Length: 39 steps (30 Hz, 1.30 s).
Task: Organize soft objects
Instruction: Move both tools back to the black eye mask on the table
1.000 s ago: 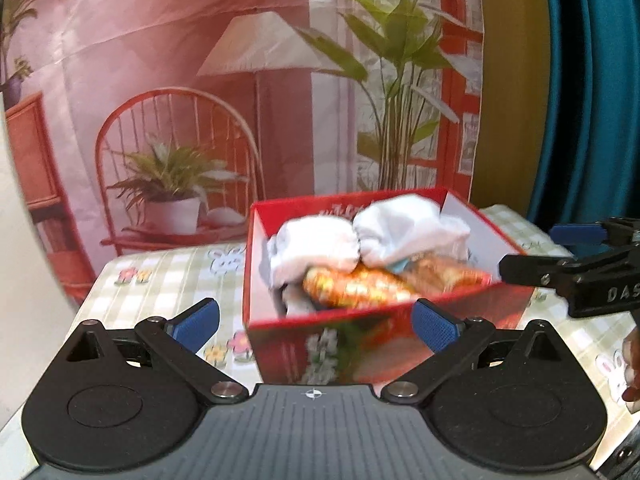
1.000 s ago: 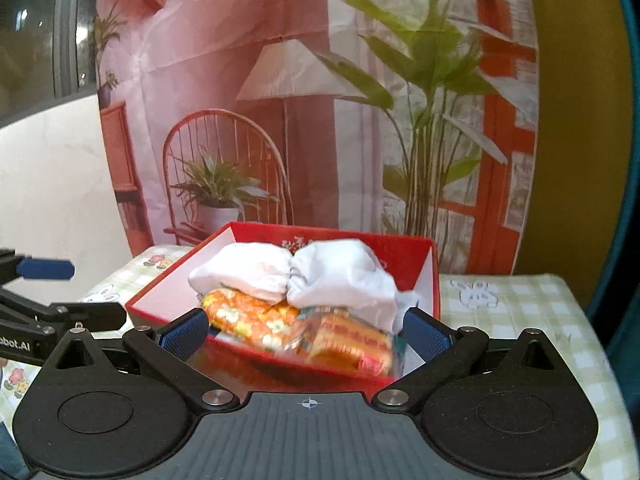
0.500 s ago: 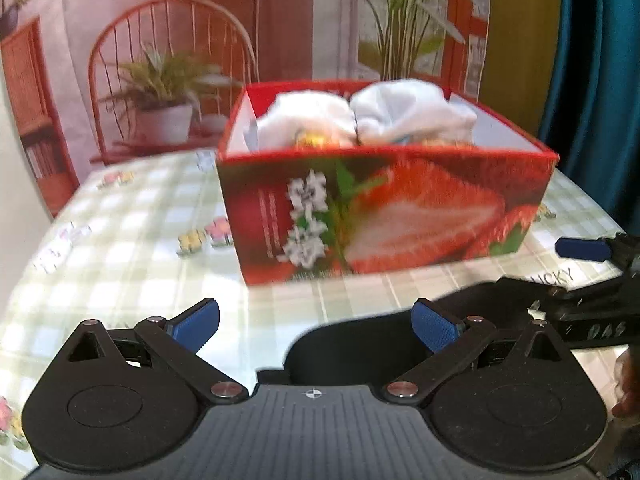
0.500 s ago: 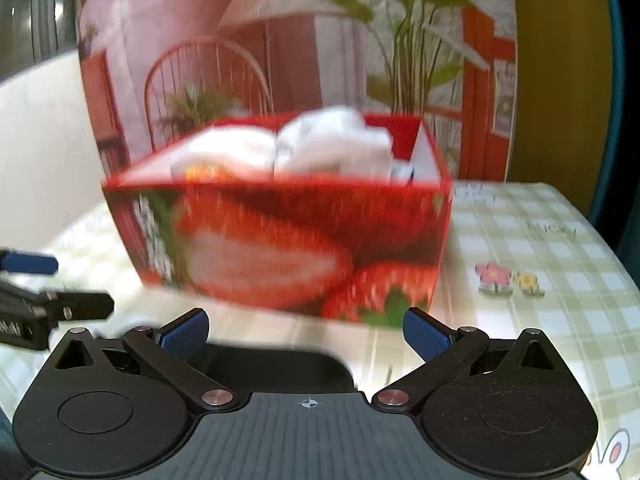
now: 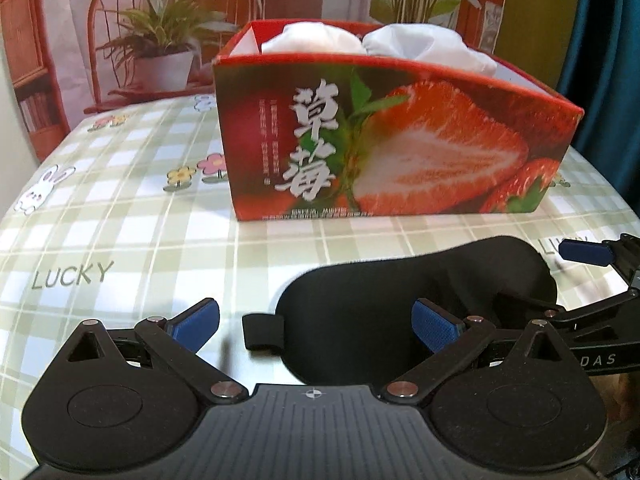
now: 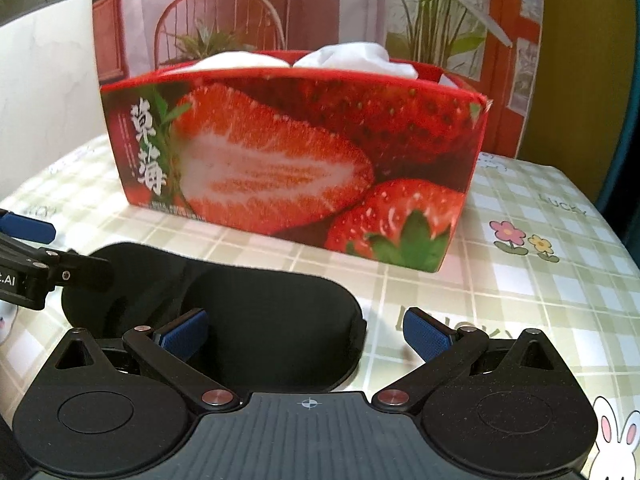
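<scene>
A black padded eye mask [image 5: 400, 296] [image 6: 256, 320] lies flat on the checked tablecloth, in front of a red strawberry-print box [image 5: 384, 140] [image 6: 288, 152]. White cloth bundles [image 5: 424, 46] [image 6: 344, 56] stick up over the box rim. My left gripper [image 5: 316, 322] hovers low over the mask's left end, open, its blue pads [image 5: 194, 322] straddling the strap loop [image 5: 262, 330]. My right gripper [image 6: 306, 334] is open too, low over the mask's right end. Each gripper shows in the other's view: the right gripper's fingers [image 5: 586, 252] at the edge, the left gripper's fingers [image 6: 28, 228] likewise.
The table [image 5: 120, 216] carries a green checked cloth with flowers, rabbits and "LUCKY" print. A printed backdrop of a chair and plants [image 5: 160, 36] hangs behind it. A teal curtain [image 5: 604, 40] is at the right, and the table edge curves away on both sides.
Both grippers have dropped from above the box to table height in front of it. The black eye mask has come into view beneath them. Both stayed open.
</scene>
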Motion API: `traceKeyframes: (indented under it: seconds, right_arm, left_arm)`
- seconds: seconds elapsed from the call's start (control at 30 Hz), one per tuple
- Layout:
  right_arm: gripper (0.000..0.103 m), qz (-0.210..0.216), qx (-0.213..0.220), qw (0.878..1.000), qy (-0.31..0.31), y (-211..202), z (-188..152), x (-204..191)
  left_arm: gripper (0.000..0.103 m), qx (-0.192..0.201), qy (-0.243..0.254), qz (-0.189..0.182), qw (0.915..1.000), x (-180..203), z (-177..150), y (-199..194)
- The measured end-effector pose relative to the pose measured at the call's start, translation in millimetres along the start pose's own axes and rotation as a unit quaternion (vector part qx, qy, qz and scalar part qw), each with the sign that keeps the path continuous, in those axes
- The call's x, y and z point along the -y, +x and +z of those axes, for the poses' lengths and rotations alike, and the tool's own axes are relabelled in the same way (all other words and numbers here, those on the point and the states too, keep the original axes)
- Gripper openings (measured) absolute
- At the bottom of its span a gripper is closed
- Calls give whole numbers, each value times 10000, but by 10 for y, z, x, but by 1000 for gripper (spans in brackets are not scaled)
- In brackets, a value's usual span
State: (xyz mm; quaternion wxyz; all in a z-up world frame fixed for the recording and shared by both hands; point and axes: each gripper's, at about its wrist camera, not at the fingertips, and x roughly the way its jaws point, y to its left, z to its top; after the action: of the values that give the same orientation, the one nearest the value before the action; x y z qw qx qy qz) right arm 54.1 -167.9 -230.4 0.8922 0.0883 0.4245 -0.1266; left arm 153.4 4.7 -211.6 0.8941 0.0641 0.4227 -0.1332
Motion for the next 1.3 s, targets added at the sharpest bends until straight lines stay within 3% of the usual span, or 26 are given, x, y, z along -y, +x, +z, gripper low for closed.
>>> traceKeyframes:
  seconds: [0.3,0.67,1.3]
  right_arm:
    - [103,-12,-142,9999,-14,64,-29,-3]
    - [103,52,-107,9999,114,80,-55,29]
    - [103,40,-62,9999,130,69,-73,30]
  left_arm:
    - [103,-50,255,66,9996,73,-30,21]
    - [103,-240,72,-20,9997,4,-32,92]
    - [103,-164,151,93,9997,44,-77,91]
